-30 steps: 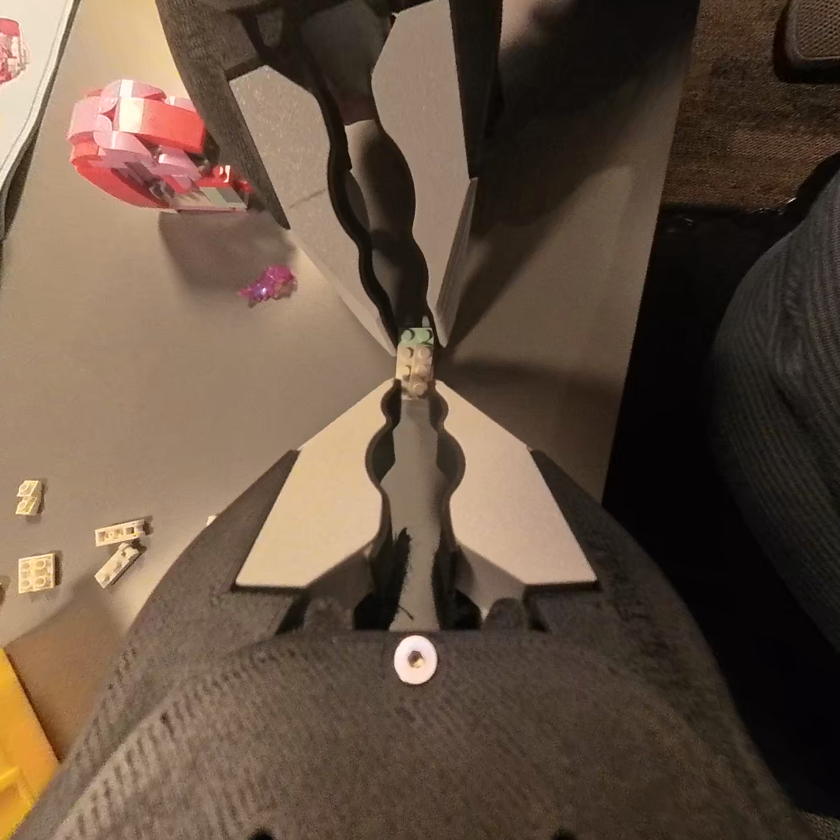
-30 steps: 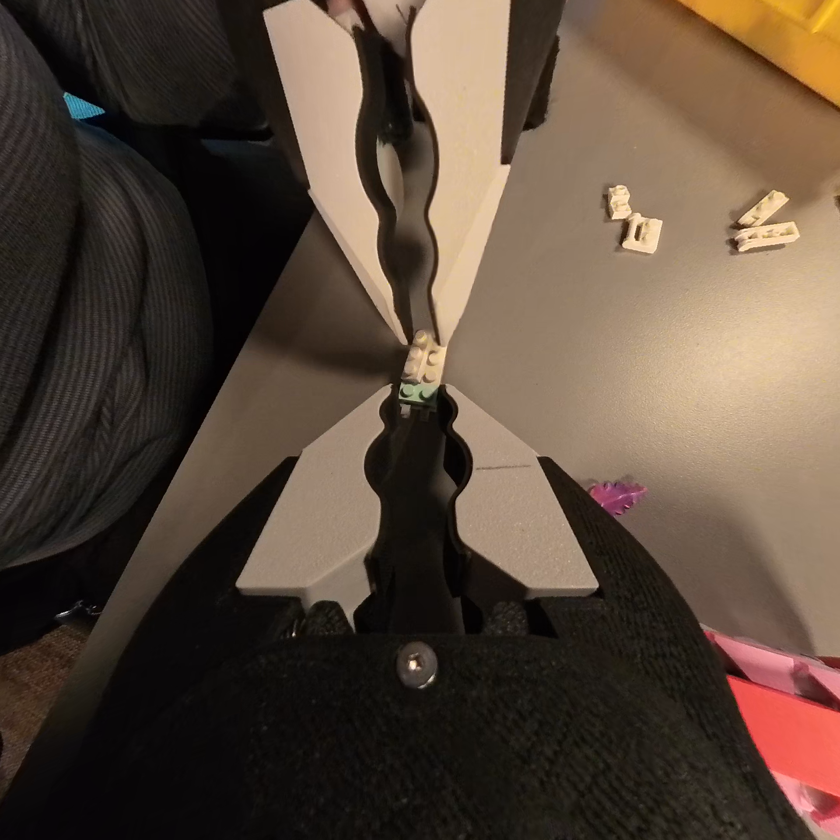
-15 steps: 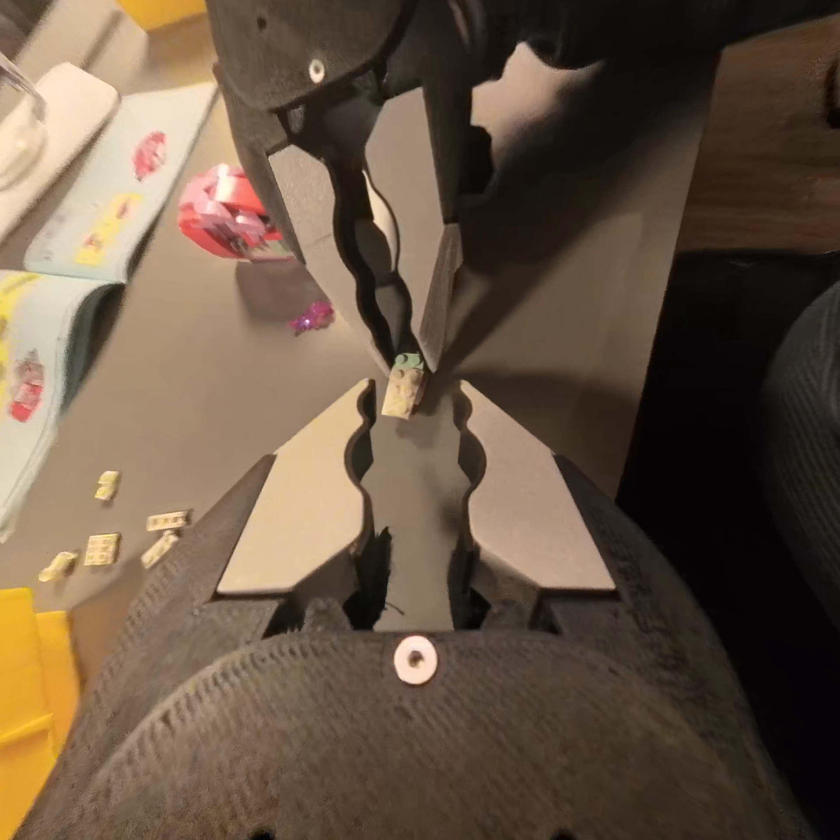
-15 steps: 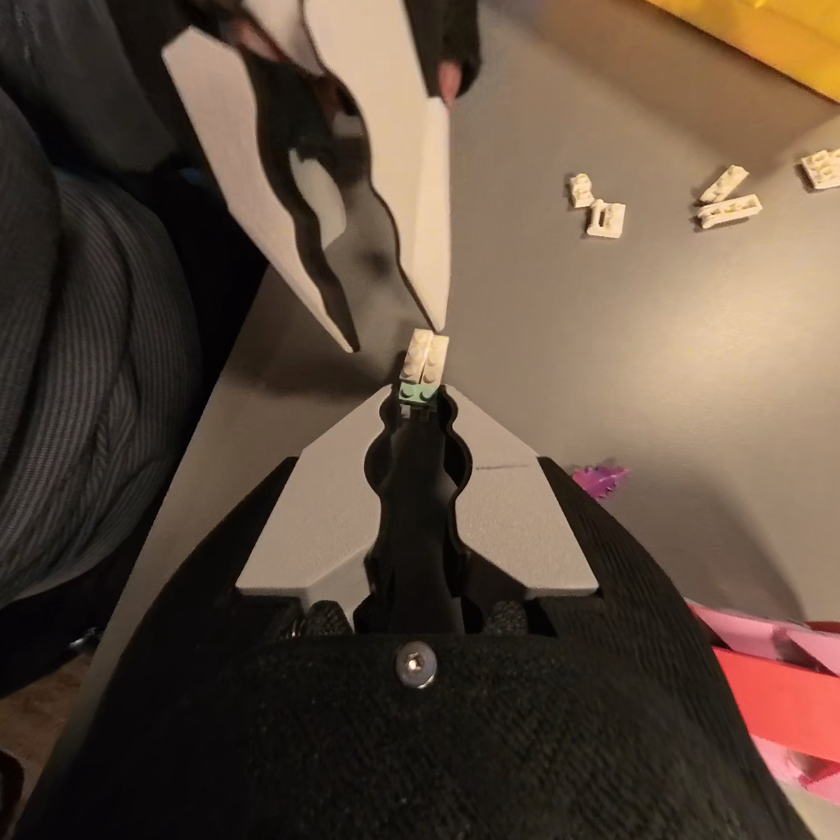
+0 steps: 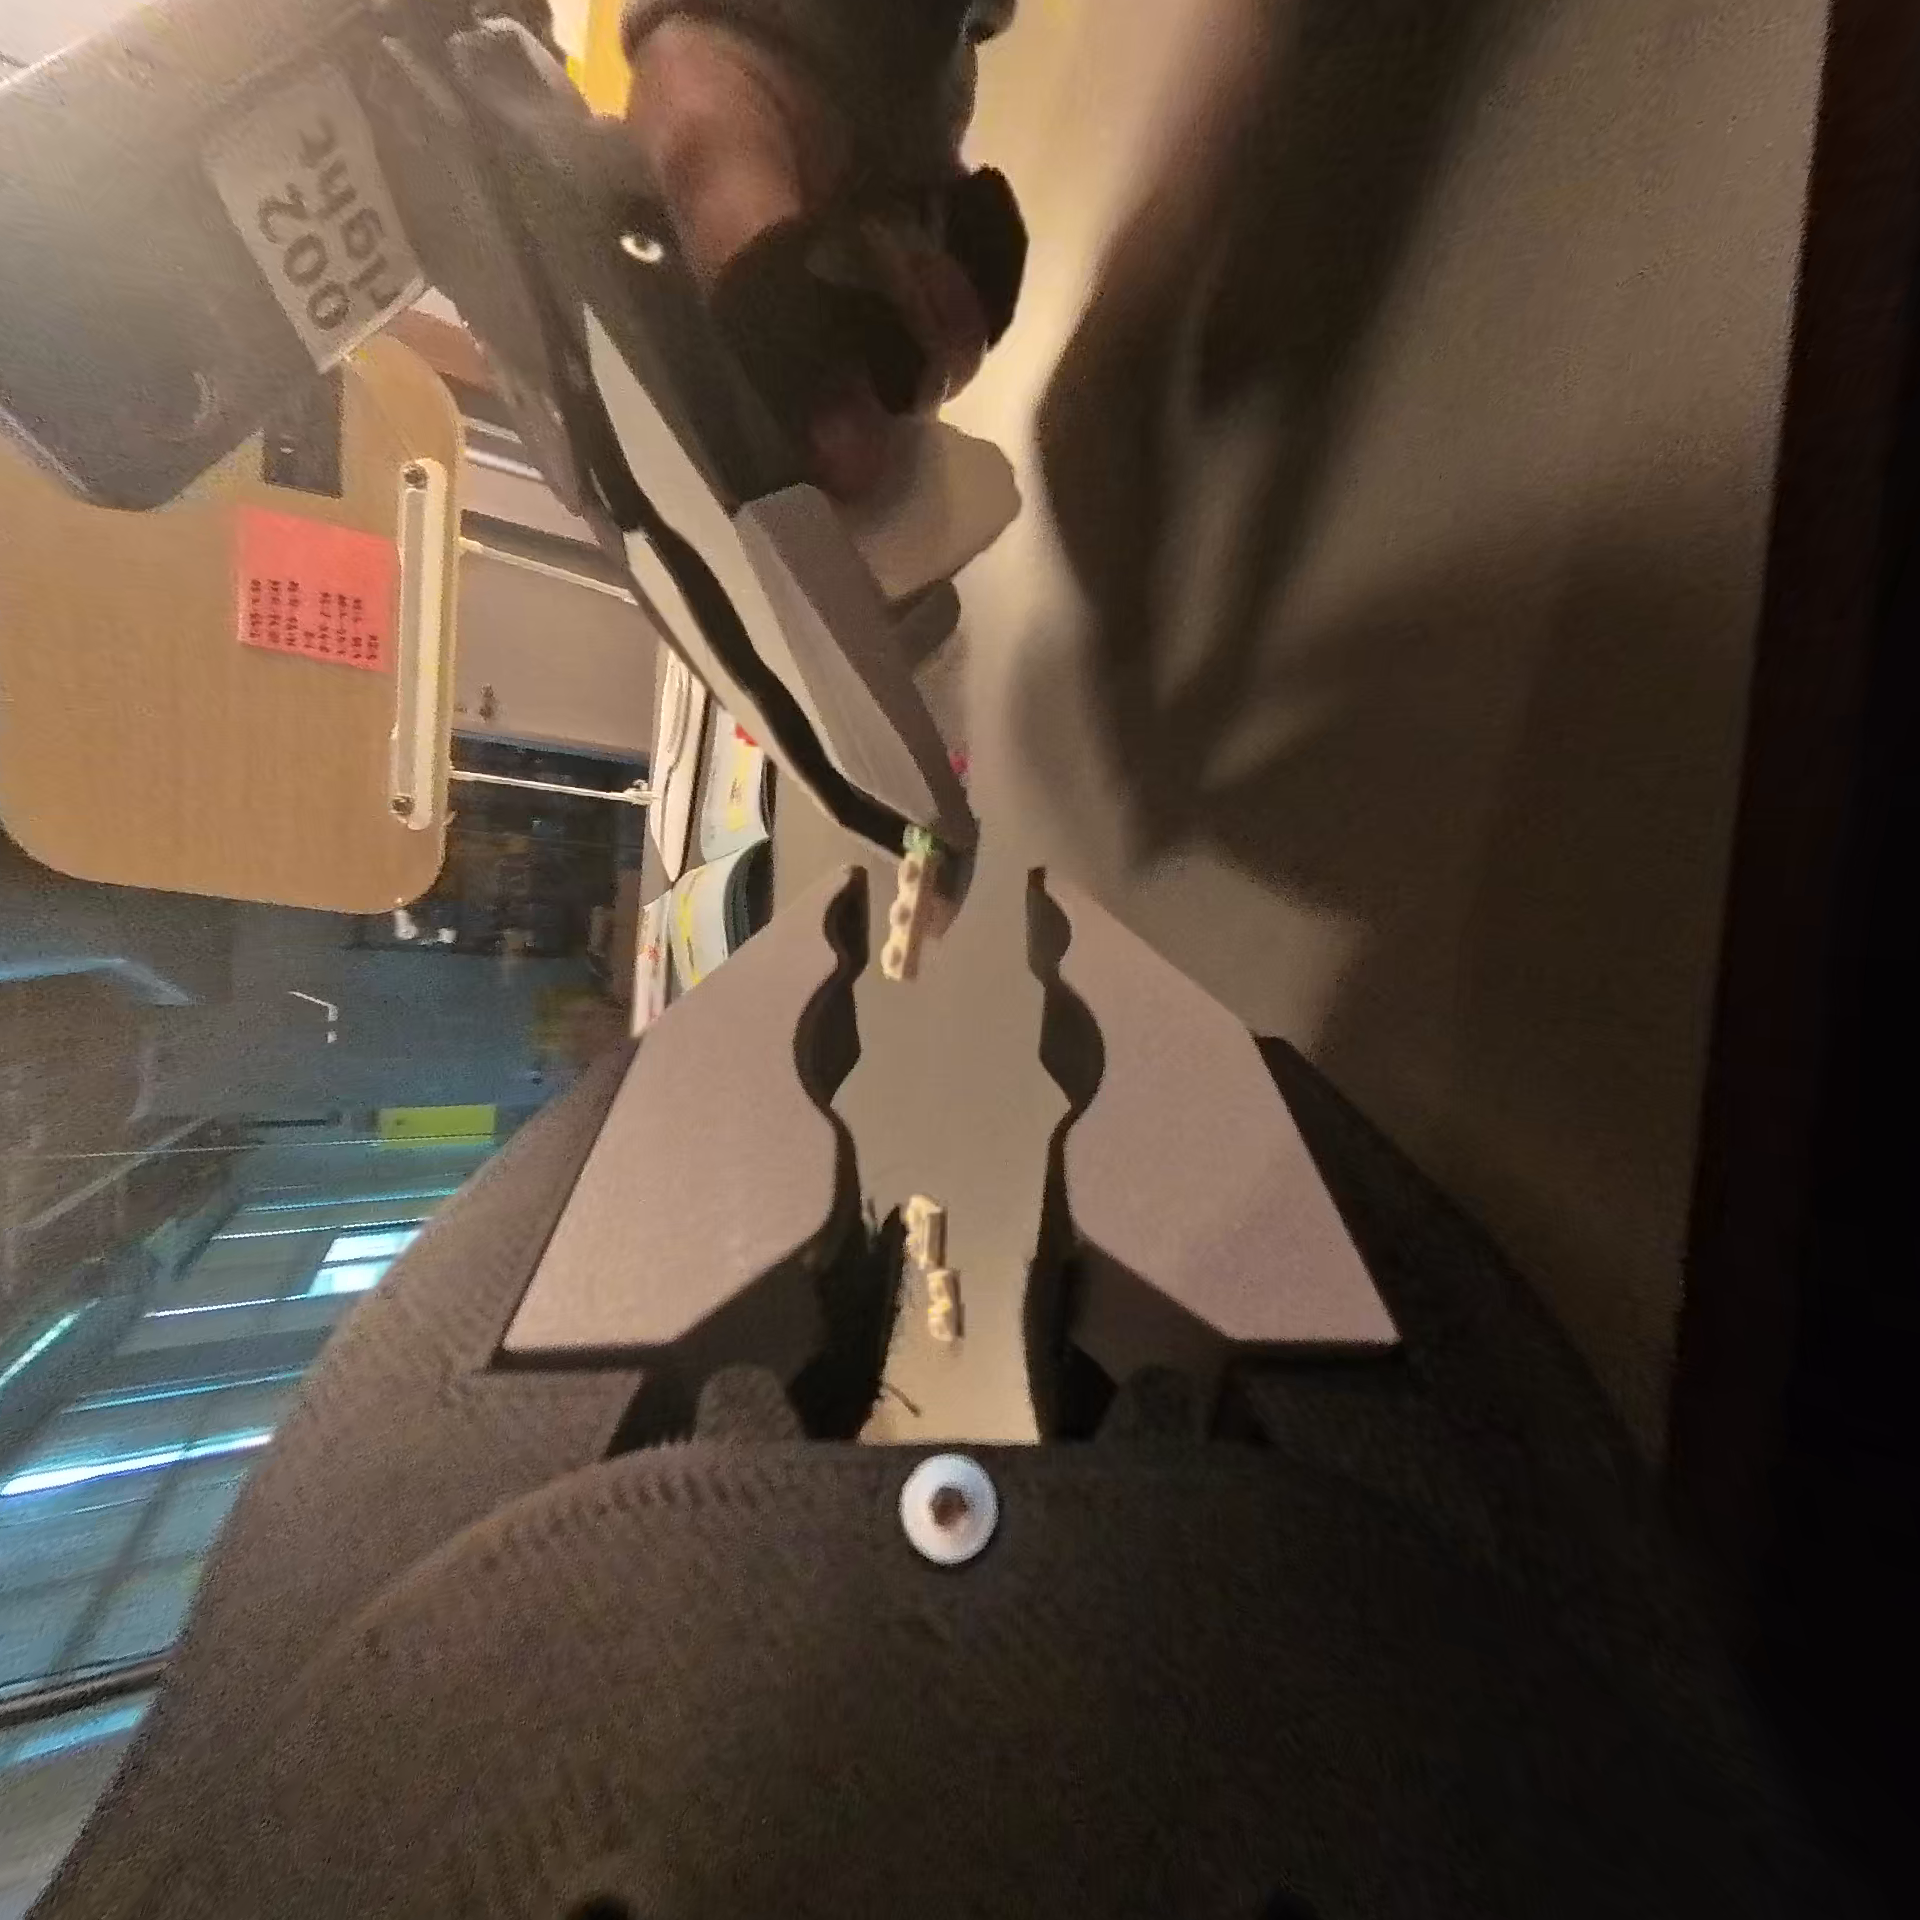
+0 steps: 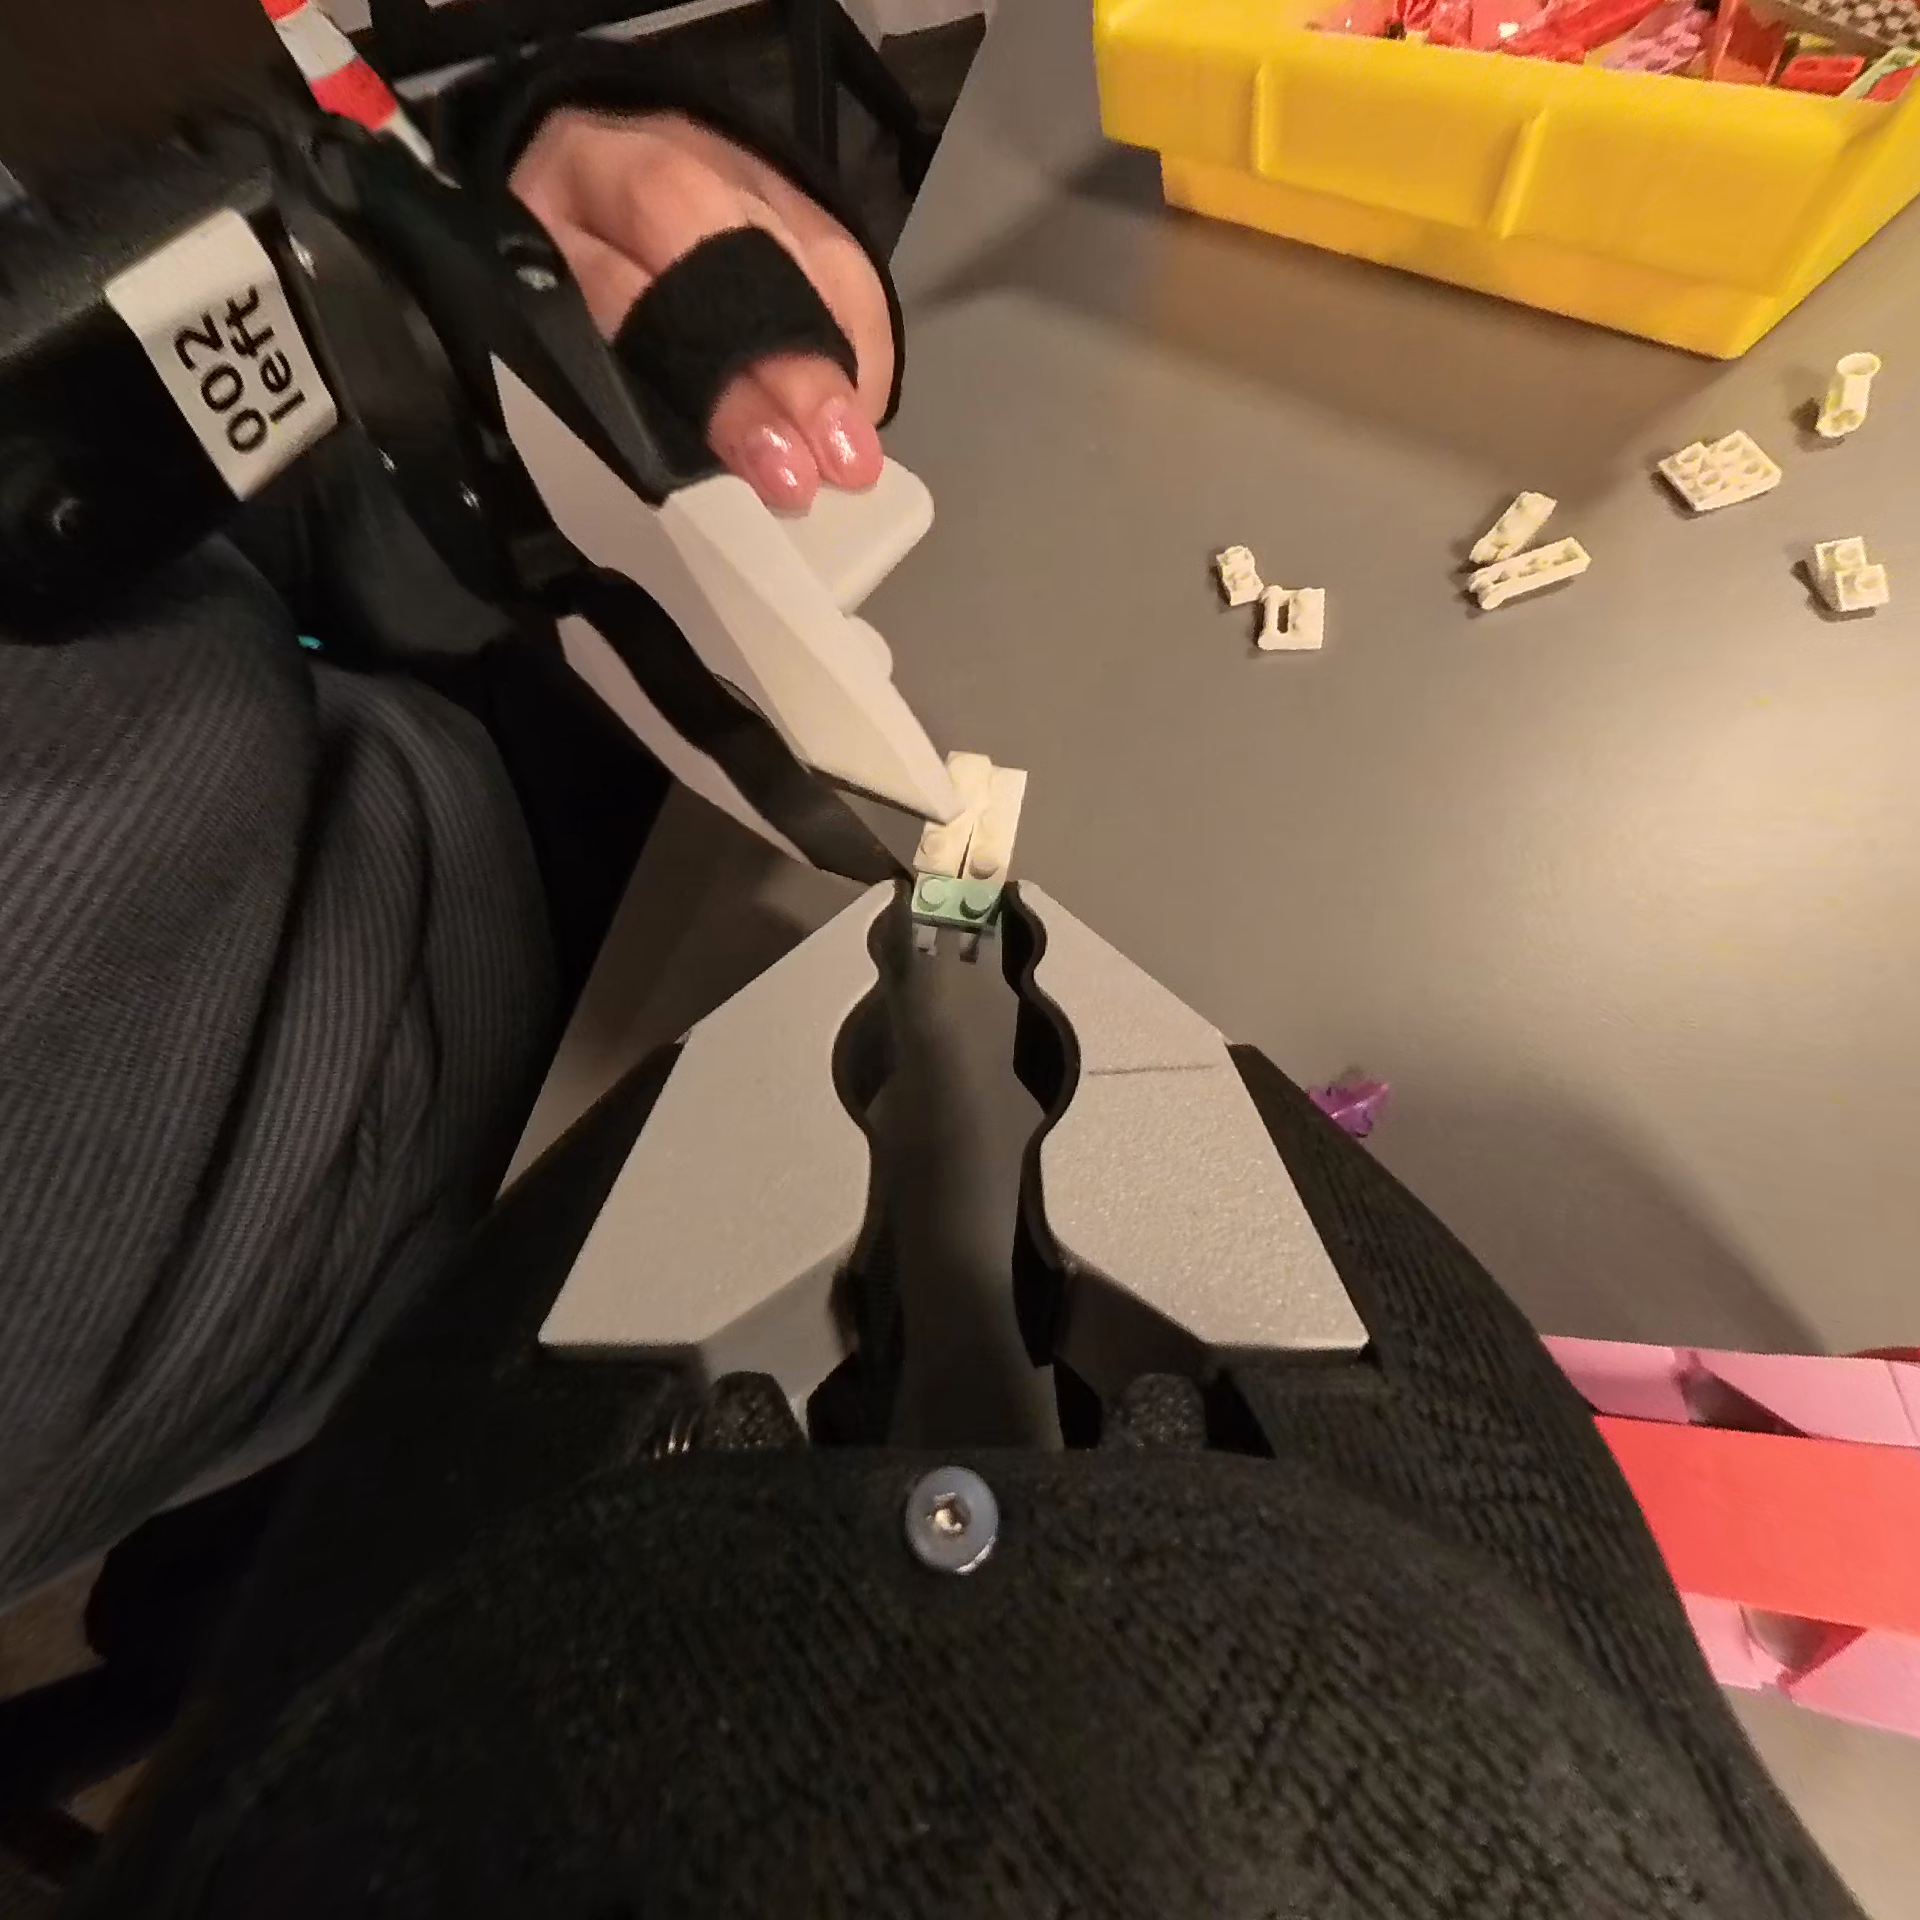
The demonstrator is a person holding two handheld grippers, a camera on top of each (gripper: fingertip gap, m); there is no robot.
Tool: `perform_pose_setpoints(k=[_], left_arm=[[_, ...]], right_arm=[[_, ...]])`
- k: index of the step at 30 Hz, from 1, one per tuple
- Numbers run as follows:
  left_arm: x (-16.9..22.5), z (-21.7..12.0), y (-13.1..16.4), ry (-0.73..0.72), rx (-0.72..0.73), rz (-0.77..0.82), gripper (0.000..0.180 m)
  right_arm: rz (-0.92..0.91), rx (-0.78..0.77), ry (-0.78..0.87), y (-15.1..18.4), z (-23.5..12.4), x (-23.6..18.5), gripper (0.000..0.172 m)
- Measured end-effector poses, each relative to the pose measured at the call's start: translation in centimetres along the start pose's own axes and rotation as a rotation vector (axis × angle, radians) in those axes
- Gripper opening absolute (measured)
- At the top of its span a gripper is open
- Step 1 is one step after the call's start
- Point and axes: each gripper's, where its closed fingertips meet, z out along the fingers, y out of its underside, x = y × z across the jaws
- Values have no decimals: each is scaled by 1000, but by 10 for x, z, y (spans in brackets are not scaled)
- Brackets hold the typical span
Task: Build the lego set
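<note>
At the centre of the right wrist view the right gripper [image 6: 958, 902] is clamped on a small green-and-cream brick stack [image 6: 966, 847] above the grey table [image 6: 1351, 852], while the left gripper [image 5: 943, 883], fingers spread apart, straddles the stack's cream end without pressing on it.

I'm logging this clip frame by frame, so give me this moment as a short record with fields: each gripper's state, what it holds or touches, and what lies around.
right gripper: shut on small brick assembly, pale green plate between its fingertips, cream plates sticking out ahead
left gripper: open, holds nothing; one fingertip rests against the cream plates
table: grey, loose cream pieces scattered
far edge: yellow bin with red pieces
near right: pink and red build, purple piece
</note>
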Motion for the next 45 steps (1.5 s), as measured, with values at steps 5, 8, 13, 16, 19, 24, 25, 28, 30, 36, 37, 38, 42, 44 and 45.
perform_pose_setpoints(k=[5, 8, 13, 16, 19, 24, 25, 28, 30, 36, 37, 38, 42, 44, 45], left_arm=[[0, 2, 1, -51, -8, 72, 25], [-1, 6, 2, -67, -30, 93, 20], [-6, 6, 1, -118, -48, 110, 12], [-9, 5, 1, -142, -56, 142, 11], [-7, 6, 2, -117, -77, 176, 10], [-5, 9, 6, -91, -101, 198, 9], [-4, 10, 6, -91, -96, 191, 10], [0, 11, 7, -52, -50, 77, 10], [0, 10, 8, -34, -22, -9, 21], [-5, 9, 19, -51, -70, 48, 28], [-4, 9, 16, -50, -61, 66, 29], [-3, 10, 14, -48, -55, 82, 29], [-1, 15, 10, -58, -67, 138, 23], [-4, 15, 10, -87, -73, 177, 11], [-5, 15, 11, -95, -81, 193, 11]], right_arm=[[14, 19, -10, -3, -2, -1, 16], [13, 8, -6, -1, -1, 0, 16], [35, 20, -15, -2, -3, 0, 16], [44, 40, -23, -5, -5, -1, 16], [40, 26, -14, -3, -4, 1, 16], [31, 7, 10, 0, -1, 4, 15], [28, 5, 13, 1, -1, 5, 15], [9, -16, 24, 4, 2, 6, 16], [5, -3, 11, 2, 1, 4, 16], [-5, 2, -14, 0, 2, -2, 16], [-6, 2, -15, 0, 2, -2, 16], [-4, 5, -18, 0, 2, -3, 16], [-1, 14, -28, -2, 1, -5, 16], [-3, 3, -28, -1, 2, -5, 16], [-1, 6, -25, -1, 2, -4, 16]])
